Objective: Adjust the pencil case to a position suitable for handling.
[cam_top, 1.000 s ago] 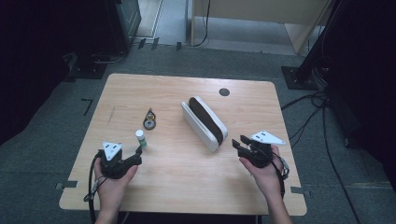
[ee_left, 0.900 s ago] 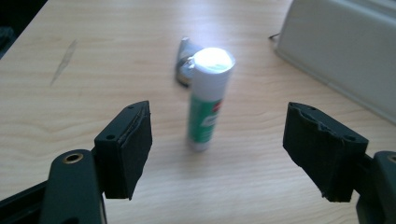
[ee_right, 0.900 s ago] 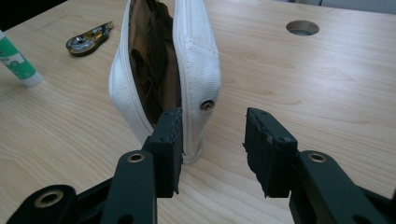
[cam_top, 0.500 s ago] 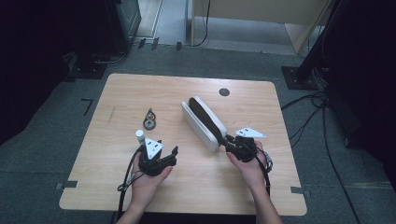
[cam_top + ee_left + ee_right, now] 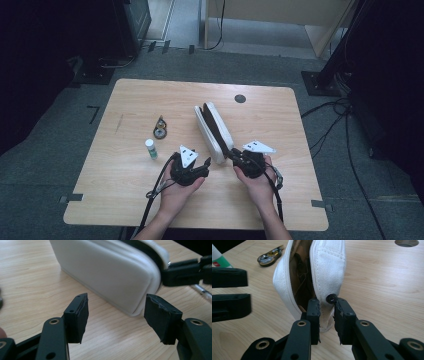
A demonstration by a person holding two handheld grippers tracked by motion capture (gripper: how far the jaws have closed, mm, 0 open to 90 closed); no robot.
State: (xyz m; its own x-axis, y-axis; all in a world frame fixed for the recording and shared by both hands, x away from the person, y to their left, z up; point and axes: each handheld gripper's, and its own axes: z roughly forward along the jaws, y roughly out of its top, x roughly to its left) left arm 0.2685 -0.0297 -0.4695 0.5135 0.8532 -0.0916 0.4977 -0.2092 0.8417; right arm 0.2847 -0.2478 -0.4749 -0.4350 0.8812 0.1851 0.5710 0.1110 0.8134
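A white canvas zip pouch (image 5: 214, 131) lies on the wooden table (image 5: 280, 120) with its zipper open along the top, brown lining showing inside. Its long axis runs away from the person, from its near end between the two grippers toward the far edge of the table.

The right gripper (image 5: 327, 311) has the pouch's near end directly ahead of it. Its jaws sit on either side of the fabric at that end, close to a small black stud (image 5: 331, 298), and they look pinched on the cloth, though a narrow gap between the pads remains visible. I judge it to be gripping the pouch rather than merely touching it.

The left gripper (image 5: 122, 315) is spread wide and holds nothing. The pouch's near corner (image 5: 140, 290) lies just ahead of it, slightly toward its right jaw, close but not touching. In the high view this gripper (image 5: 192, 170) sits just beside the pouch's left flank.

Both grippers are near the same end, so the coming move probably turns on the left one closing on the left flank, to spread the opening.

Farther off to the left gripper's left stand a small white bottle with a green cap (image 5: 150, 148) and, beyond it, a small metal tool (image 5: 160, 127).
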